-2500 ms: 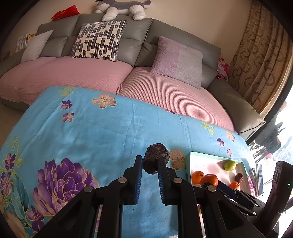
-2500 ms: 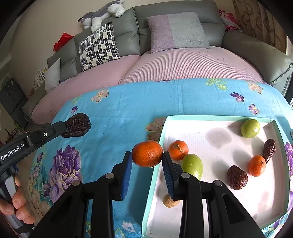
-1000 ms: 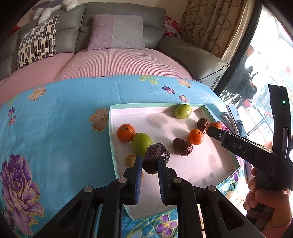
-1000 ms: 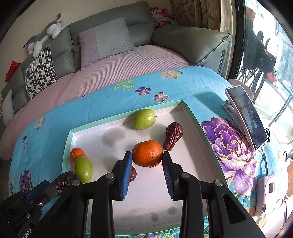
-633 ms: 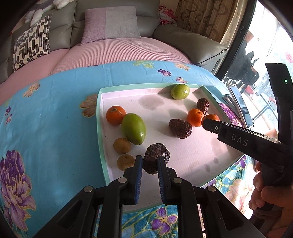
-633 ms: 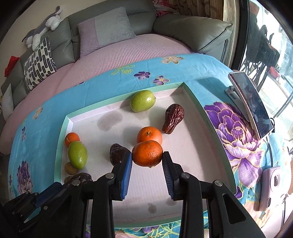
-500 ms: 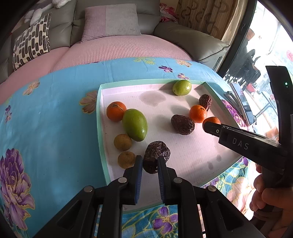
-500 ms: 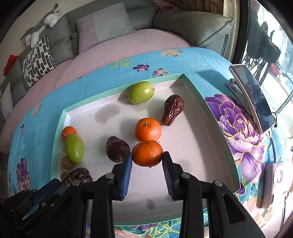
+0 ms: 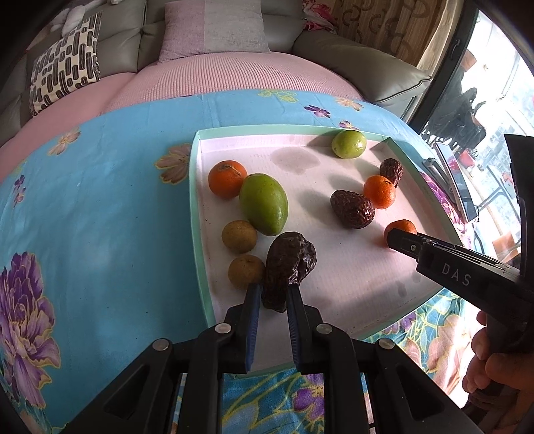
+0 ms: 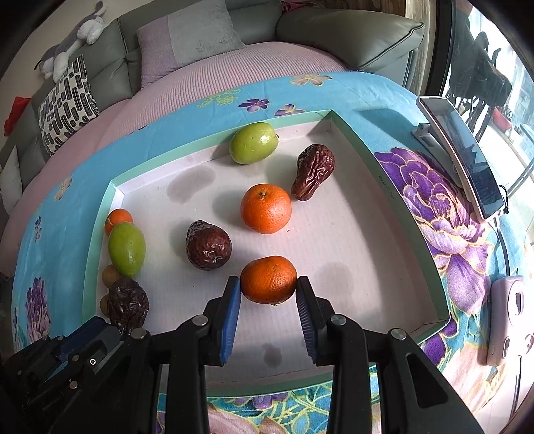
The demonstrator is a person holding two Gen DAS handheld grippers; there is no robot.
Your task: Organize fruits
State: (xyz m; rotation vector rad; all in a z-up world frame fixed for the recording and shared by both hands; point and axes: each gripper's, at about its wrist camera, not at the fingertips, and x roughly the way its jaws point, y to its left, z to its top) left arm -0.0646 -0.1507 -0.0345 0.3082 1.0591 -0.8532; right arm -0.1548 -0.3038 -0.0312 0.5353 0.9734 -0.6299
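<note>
A white tray with a mint-green rim (image 9: 197, 203) (image 10: 100, 230) lies on the blue flowered cloth. My left gripper (image 9: 272, 295) is shut on a dark wrinkled date (image 9: 288, 265), held low over the tray's near left part beside two brown longans (image 9: 239, 236). Over the tray's near middle, my right gripper (image 10: 268, 285) is shut on an orange tangerine (image 10: 268, 279). Lying in the tray are a second tangerine (image 10: 266, 207), two dates (image 10: 208, 245), a round green fruit (image 10: 253, 142), an oval green fruit (image 10: 126, 248) and a small tangerine (image 10: 118, 217).
A phone on a stand (image 10: 462, 147) and a pink device (image 10: 507, 313) sit on the cloth right of the tray. A grey sofa with pink covers and cushions (image 9: 213, 30) runs behind the table. A hand (image 9: 497, 364) grips the right tool.
Both grippers swung from the open cloth to over the tray and have sunk lower towards its floor. Each still holds its fruit.
</note>
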